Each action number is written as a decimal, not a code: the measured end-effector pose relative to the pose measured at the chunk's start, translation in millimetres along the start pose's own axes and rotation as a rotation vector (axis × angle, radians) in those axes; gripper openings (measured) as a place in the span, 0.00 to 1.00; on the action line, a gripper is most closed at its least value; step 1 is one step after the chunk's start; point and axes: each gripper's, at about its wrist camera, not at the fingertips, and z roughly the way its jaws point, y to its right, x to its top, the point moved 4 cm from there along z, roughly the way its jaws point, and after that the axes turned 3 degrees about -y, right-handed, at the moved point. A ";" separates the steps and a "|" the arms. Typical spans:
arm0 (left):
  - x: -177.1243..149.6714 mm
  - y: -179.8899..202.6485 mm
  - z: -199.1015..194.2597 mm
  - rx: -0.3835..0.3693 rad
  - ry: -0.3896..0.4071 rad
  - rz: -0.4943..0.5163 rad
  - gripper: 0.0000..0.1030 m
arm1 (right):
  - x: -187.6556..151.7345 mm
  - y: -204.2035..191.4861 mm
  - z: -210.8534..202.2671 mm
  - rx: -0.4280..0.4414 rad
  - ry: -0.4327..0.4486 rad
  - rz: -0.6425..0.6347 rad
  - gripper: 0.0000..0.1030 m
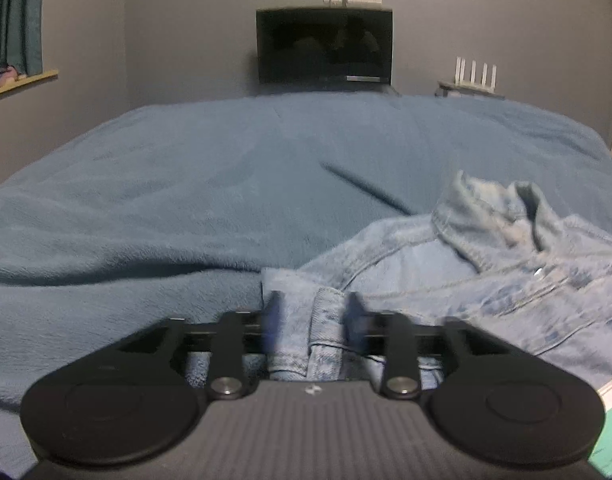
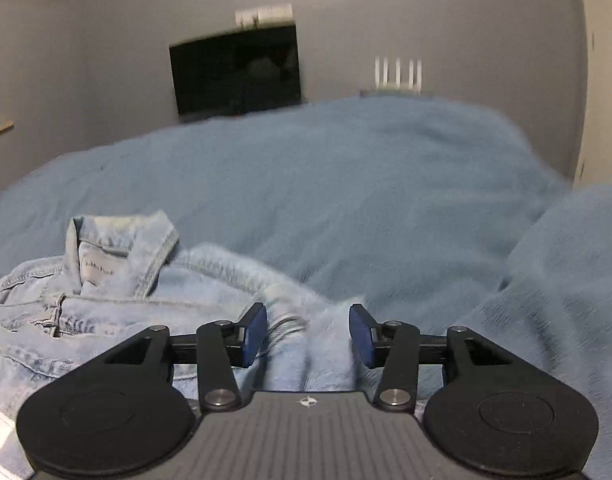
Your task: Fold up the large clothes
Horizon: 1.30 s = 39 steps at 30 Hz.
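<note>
A light blue denim jacket [image 1: 486, 280] lies on the blue blanket [image 1: 186, 200], collar up, at the right of the left wrist view. My left gripper [image 1: 312, 312] is open, its fingers on either side of a sleeve cuff [image 1: 306, 320] at the jacket's left edge. In the right wrist view the jacket [image 2: 118, 288] lies at the left with its collar and label showing. My right gripper [image 2: 308, 332] is open, its blue pads either side of a bunched denim fold [image 2: 306, 344] at the jacket's right edge. The image is blurred around both.
The bed's blue blanket [image 2: 366, 200] stretches ahead, with a raised fold [image 2: 566, 280] at the right. A dark screen [image 1: 324, 46] stands on the grey wall behind the bed. A white router [image 1: 476, 76] sits to its right. A curtain and shelf [image 1: 14, 40] are far left.
</note>
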 end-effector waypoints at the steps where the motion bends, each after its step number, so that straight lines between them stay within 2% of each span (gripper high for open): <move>1: 1.8 1.9 -8.8 -0.006 0.033 -0.005 0.66 | 2.4 -3.9 -7.2 0.009 0.029 -0.026 0.47; 3: 5.8 9.8 -27.8 -0.046 0.103 -0.012 0.73 | 6.9 -15.7 -20.7 0.071 0.073 -0.091 0.47; 4: 7.0 16.2 -35.1 -0.089 0.121 -0.008 0.73 | 6.8 -22.9 -25.2 0.119 0.083 -0.122 0.47; 6: 5.9 31.8 -40.6 -0.170 0.109 0.021 0.73 | 2.9 -42.1 -26.6 0.188 0.070 -0.212 0.47; 9: -5.2 58.1 -34.3 -0.232 0.043 0.122 0.73 | -10.6 -67.7 -13.4 0.174 0.010 -0.382 0.44; 11: -16.2 71.3 -25.4 -0.219 -0.008 0.207 0.73 | -21.9 -79.4 -0.3 0.139 -0.045 -0.490 0.40; 13: -27.5 77.8 -10.2 -0.169 -0.098 0.269 0.73 | -31.2 -84.8 11.4 0.081 -0.105 -0.535 0.39; 14: -32.9 76.4 -1.1 -0.158 -0.137 0.280 0.74 | -34.1 -80.6 18.4 0.040 -0.131 -0.531 0.41; 15: -35.7 74.1 2.4 -0.166 -0.134 0.268 0.75 | -35.8 -76.9 20.8 0.026 -0.139 -0.513 0.43; 17: -36.3 68.3 6.9 -0.162 -0.129 0.253 0.75 | -33.5 -67.9 25.7 0.009 -0.150 -0.446 0.57; 21: -39.6 68.6 16.3 -0.151 -0.109 0.303 0.77 | -34.4 -62.1 36.1 0.014 -0.169 -0.402 0.60; 25: -37.9 65.4 16.2 -0.160 -0.102 0.288 0.77 | -38.3 -62.7 36.4 0.007 -0.164 -0.390 0.61; 31: -38.8 64.4 -9.3 -0.128 -0.082 0.273 0.78 | -34.1 -62.5 -0.9 -0.049 -0.057 -0.402 0.63; 33: -37.7 66.7 -26.6 -0.142 -0.068 0.254 0.78 | -29.9 -65.7 -23.9 -0.032 0.002 -0.386 0.63; 36: -37.9 78.9 -55.0 -0.231 -0.047 0.190 0.78 | -24.5 -75.6 -59.9 0.050 0.090 -0.360 0.63; 39: -42.8 107.5 -76.6 -0.285 -0.034 0.229 0.78 | -28.7 -101.2 -89.5 0.163 0.142 -0.415 0.63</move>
